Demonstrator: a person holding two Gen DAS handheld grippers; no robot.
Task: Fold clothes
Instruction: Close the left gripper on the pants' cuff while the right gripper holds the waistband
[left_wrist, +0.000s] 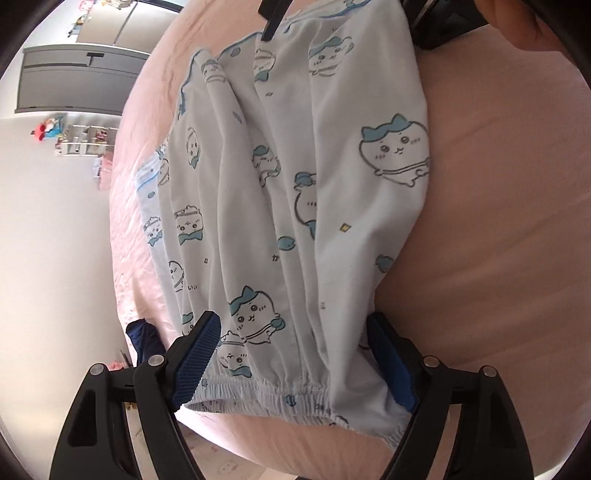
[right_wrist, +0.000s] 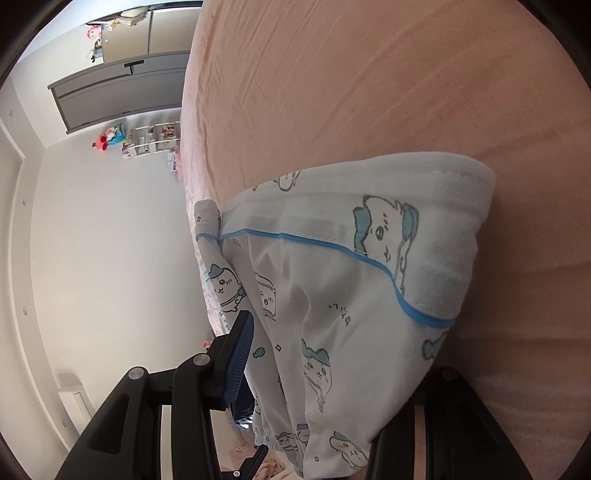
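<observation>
A white pyjama garment (left_wrist: 295, 184) with blue cartoon prints lies folded lengthwise on the pink bed (left_wrist: 498, 221). Its gathered elastic waistband (left_wrist: 280, 395) sits between the blue pads of my left gripper (left_wrist: 295, 363), which stands open with a pad at each side of the cloth. At the far end my right gripper (right_wrist: 332, 369) is shut on the blue-piped end of the garment (right_wrist: 332, 295). The cloth touches its left pad (right_wrist: 238, 362) and drapes over its right finger, hiding it. One right finger (left_wrist: 272, 26) shows at the top of the left wrist view.
The pink bed (right_wrist: 369, 92) ends at an edge on the left in both views. Beyond it are a grey cabinet (left_wrist: 74, 81), a white shelf with toys (left_wrist: 85, 140) and a dark blue item (left_wrist: 144, 339). A hand (left_wrist: 517, 26) shows top right.
</observation>
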